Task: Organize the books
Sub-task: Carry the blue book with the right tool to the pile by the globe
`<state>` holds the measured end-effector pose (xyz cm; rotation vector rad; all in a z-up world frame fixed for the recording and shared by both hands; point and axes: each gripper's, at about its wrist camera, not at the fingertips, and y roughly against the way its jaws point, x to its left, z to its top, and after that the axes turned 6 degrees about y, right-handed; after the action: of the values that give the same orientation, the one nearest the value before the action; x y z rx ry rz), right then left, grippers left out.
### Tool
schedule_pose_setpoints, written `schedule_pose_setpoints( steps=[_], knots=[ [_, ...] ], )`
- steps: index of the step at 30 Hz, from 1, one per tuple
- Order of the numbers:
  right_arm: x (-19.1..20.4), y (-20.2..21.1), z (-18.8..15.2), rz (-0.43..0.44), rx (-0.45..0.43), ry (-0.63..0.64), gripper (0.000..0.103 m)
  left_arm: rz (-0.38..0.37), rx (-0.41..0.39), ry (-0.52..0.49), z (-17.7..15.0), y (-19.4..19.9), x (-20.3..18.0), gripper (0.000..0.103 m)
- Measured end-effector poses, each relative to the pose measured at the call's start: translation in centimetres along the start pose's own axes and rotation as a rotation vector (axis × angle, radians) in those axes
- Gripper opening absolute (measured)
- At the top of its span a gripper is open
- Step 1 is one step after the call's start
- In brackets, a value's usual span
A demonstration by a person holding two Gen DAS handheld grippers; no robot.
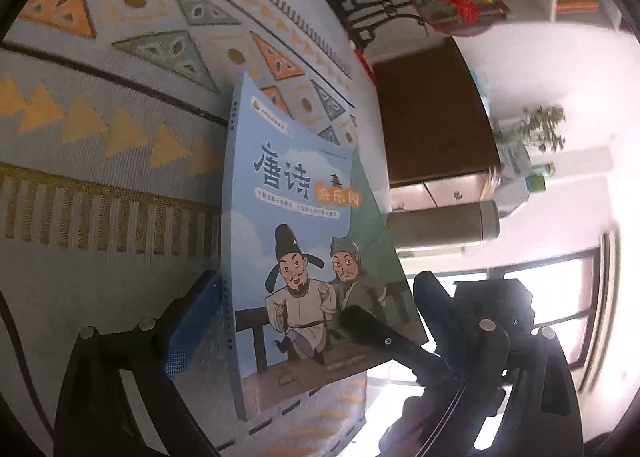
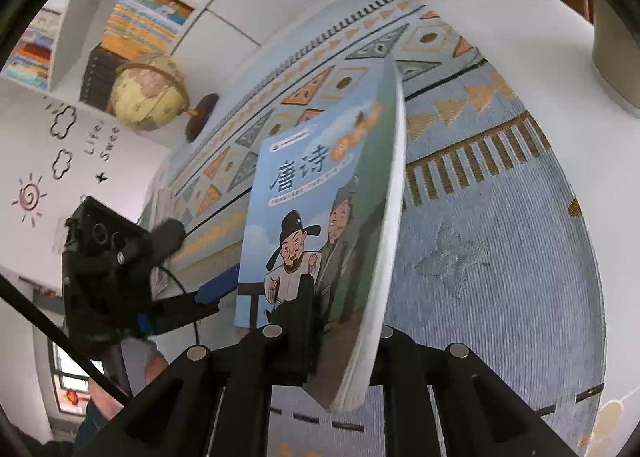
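Book [image 2: 320,217] clamped in right gripper [image 2: 328,341] jaws, left gripper [image 1: 316,321] jaws wide (straddling its spine).

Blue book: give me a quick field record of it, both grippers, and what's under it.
book: blue book, cartoon cover, lifted and tilted above the rug
right gripper: shut on blue book at its lower edge
left gripper: open, its blue-padded finger beside the spine
surface: patterned rug
background: globe, bookshelf
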<state>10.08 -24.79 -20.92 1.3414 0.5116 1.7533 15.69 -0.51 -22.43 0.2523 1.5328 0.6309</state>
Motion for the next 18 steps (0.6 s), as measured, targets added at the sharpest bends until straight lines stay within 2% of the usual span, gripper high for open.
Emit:
schedule_pose_setpoints(
  steps=[3, 5, 6, 8, 13, 18],
  knots=[
    [1.7, -0.1, -0.2, -0.037, 0.004, 0.102, 0.015, 0.025, 0.001, -0.049, -0.8, 0.0, -1.0, 0.094],
    [2.7, -0.3, -0.4, -0.034, 0.002, 0.156, 0.016, -0.031, 0.011, -0.032, -1.5, 0.5, -1.1, 0.094],
    [3.1, -0.4, -0.6, -0.026, 0.001, 0.176, 0.017, -0.027, 0.006, -0.038, -1.8, 0.9, -1.1, 0.094],
    [4.3, -0.7, -0.8, -0.014, -0.002, 0.217, 0.017, 0.001, -0.027, -0.072, -2.6, 2.1, -1.3, 0.094],
    [7.2, -1.7, -1.9, 0.002, 0.017, 0.352, 0.018, -0.043, -0.089, -0.02, -3.5, 5.3, -0.3, 0.094],
    [10.2, -2.1, -3.0, 0.046, 0.026, 0.438, 0.018, -0.03, -0.176, -0.014, -5.0, 9.0, -0.2, 0.094]
  ],
)
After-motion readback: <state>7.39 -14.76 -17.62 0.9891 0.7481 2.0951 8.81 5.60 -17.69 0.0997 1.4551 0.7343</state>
